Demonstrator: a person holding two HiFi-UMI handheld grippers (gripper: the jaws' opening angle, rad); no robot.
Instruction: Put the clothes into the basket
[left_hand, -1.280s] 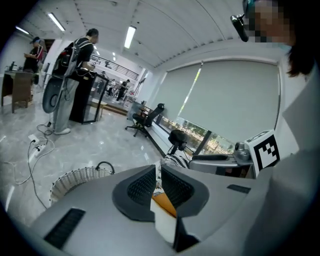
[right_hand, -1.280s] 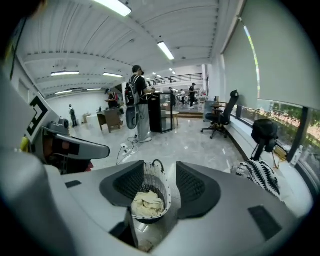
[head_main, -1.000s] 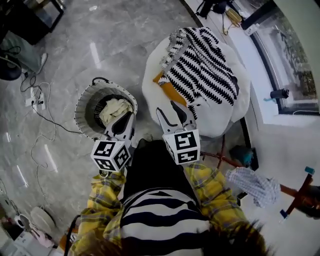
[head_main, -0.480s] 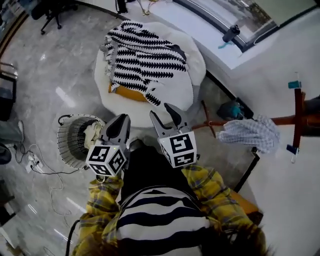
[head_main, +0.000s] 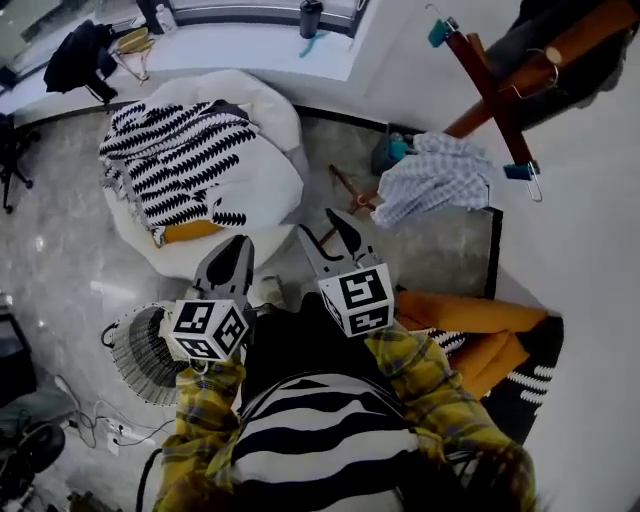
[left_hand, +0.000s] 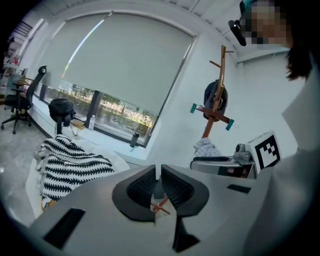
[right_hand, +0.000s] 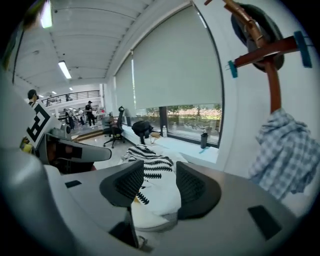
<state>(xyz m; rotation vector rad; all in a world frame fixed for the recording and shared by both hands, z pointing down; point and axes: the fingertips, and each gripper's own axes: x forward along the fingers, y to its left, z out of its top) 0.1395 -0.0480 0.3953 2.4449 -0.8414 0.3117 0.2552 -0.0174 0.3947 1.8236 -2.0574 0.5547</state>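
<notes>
We list: left gripper (head_main: 238, 247), jaws together, empty; right gripper (head_main: 320, 226), jaws apart, empty. Striped garment (head_main: 170, 155) lies on white pouffe (head_main: 265, 180); checked shirt (head_main: 430, 180) hangs from coat stand (head_main: 490, 85); basket (head_main: 125, 350) on floor (head_main: 60, 270), partly behind left gripper.

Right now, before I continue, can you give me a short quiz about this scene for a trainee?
1. True or false: the right claw holds a garment.
2. The checked shirt hangs: A) on the wooden coat stand, B) on a chair, C) from the window.
3. What does the striped garment lie on?
Key: 1 false, its jaws stand open and empty; 2 A; 3 the white cushion.
</notes>
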